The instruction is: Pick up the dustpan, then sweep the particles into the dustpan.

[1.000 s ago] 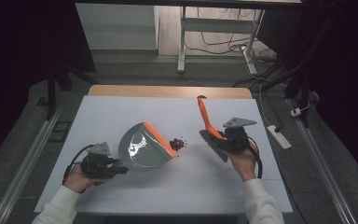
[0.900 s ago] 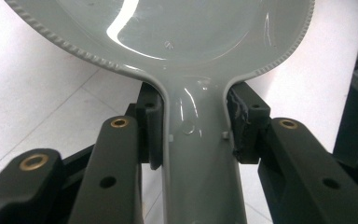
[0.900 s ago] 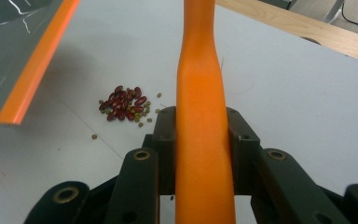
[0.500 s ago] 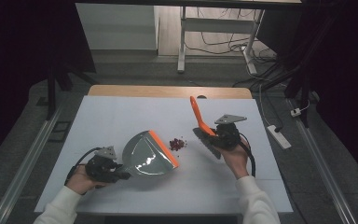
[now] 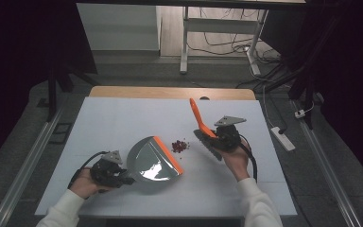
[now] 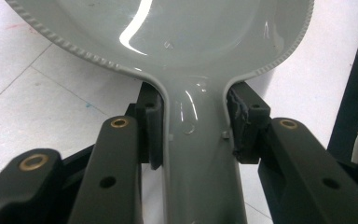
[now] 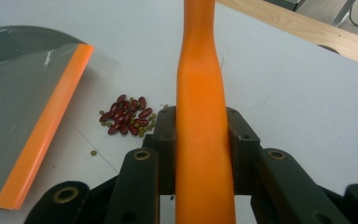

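- The left gripper [image 5: 123,178] sits near the table's [image 5: 123,118] front-left corner, its jaws clamped on either side of the grey handle of the dustpan [image 5: 153,161]; in the left gripper view the pads [image 6: 151,126] press against the handle's neck just below the pan [image 6: 177,32].
- The dustpan lies flat on the table, front of centre, with its orange lip [image 5: 168,154] turned toward the right side of the table.
- A small heap of red beans [image 5: 179,145], with a few small green ones mixed in, lies on the bare table just beyond that orange lip, apart from it, in the gap between dustpan and brush.
- The right gripper [image 5: 212,137] is right of centre, its jaws gripping the orange handle of the brush [image 5: 197,116]; the handle rises tilted toward the far edge.
- In the right gripper view the orange handle [image 7: 200,116] runs up between the jaws, with the beans [image 7: 127,120] just to its left and the dustpan's lip [image 7: 46,126] further left.
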